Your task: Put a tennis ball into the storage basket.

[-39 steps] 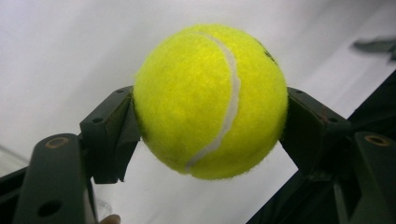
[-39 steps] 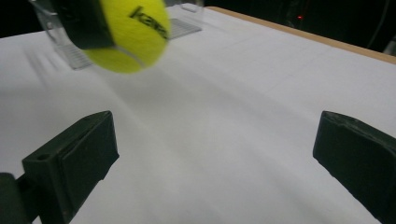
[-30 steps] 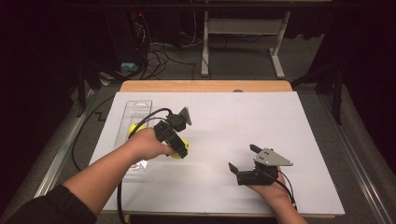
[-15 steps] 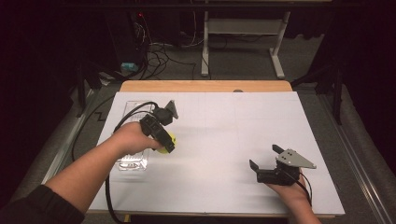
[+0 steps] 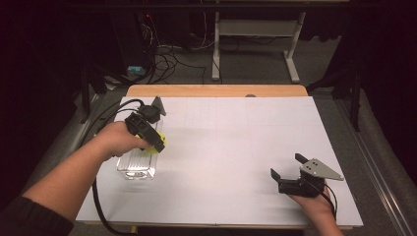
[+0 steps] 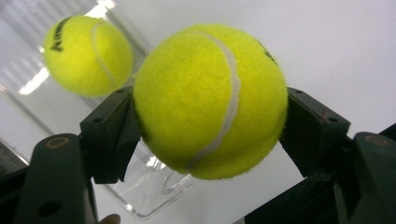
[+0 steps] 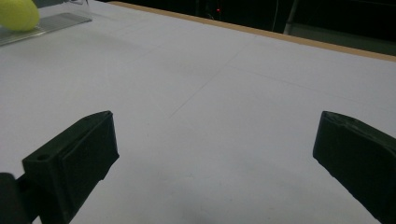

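**Ball over the clear tray: set it down square**

High view: your left claw (image 5: 158, 142) is clamped on a tennis ball (image 5: 160, 141) and hangs above the far end of the clear plastic tray (image 5: 135, 167), which lies on the white tabletop (image 5: 231, 147) near its left edge. Your left forearm runs in diagonally from the bottom left corner, wrist bent so the claw points down and slightly toward the middle of the tabletop, cable looping behind the hand. Your right claw (image 5: 287, 172) rests well to the right of the tray, near the front edge, jaws apart and holding nothing, hand low and level. To do this step well, I judge you should centre the ball over the tray's channel before lowering, and keep the right hand parked.

Left gripper view: both jaws press the ball (image 6: 210, 100) at its sides, squarely across the middle, so the grip looks secure. A second tennis ball (image 6: 88, 55) sits beyond it, inside the tray (image 6: 154, 196). The likely risk is knocking that one, so come down beside it, not on it, and part the jaws only once the held ball touches the tray floor.

Right gripper view: the jaws stand wide with bare tabletop (image 7: 210, 93) between them. The tray (image 7: 51, 23) and a ball (image 7: 17, 14) in it show far off at the upper left.
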Demonstrator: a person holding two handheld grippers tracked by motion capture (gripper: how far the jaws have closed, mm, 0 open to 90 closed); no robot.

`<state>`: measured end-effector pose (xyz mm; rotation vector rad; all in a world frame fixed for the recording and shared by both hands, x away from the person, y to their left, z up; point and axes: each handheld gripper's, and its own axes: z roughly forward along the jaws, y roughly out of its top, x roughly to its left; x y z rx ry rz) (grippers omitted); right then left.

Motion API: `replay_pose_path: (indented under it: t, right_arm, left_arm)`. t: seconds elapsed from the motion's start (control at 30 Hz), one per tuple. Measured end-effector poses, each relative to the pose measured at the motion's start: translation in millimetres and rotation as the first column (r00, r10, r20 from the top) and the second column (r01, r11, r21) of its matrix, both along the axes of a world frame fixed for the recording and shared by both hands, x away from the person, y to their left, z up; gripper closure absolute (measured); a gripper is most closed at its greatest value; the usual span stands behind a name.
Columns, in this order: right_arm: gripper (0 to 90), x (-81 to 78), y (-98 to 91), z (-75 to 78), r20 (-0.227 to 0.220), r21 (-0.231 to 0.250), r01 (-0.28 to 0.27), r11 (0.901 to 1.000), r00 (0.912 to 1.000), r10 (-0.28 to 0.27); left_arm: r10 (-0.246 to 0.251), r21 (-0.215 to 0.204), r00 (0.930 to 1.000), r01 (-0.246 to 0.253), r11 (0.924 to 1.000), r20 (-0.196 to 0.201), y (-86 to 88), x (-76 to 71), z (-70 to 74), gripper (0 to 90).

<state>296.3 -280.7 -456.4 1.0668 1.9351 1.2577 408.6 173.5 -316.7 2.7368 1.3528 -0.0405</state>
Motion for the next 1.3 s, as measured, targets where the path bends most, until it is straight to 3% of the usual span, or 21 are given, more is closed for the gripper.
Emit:
replay_pose_path:
  t: [0.3, 0.6, 0.93, 1.3]
  right_arm:
    - [0.0, 1.0, 2.2, -0.6, 0.002, -0.004, -0.008, 1.0, 1.0, 0.008]
    - [0.0, 1.1, 4.1, -1.6, -0.006, -0.01, -0.008, 0.9999, 1.0, 0.008]
    - [0.0, 1.5, 4.6, -2.5, -0.011, -0.01, -0.011, 0.9999, 0.9999, 0.011]
    - [0.1, 1.5, 5.6, -3.4, -0.015, -0.011, -0.015, 0.9998, 0.9998, 0.015]
  left_arm:
    - [0.086, 0.02, 0.9963, -0.086, 0.9961, -0.004, 39.7, 2.6, -2.2, 26.8]
    - [0.12, 0.032, 0.9927, -0.119, 0.9924, -0.017, 62.3, -1.1, -5.1, 26.8]
    - [0.112, 0.036, 0.9935, -0.111, 0.9931, -0.02, 60.3, -2.8, -9.8, 26.9]
    - [0.117, 0.043, 0.9912, -0.114, 0.9926, -0.062, 58.0, -1.2, -37.2, 26.8]
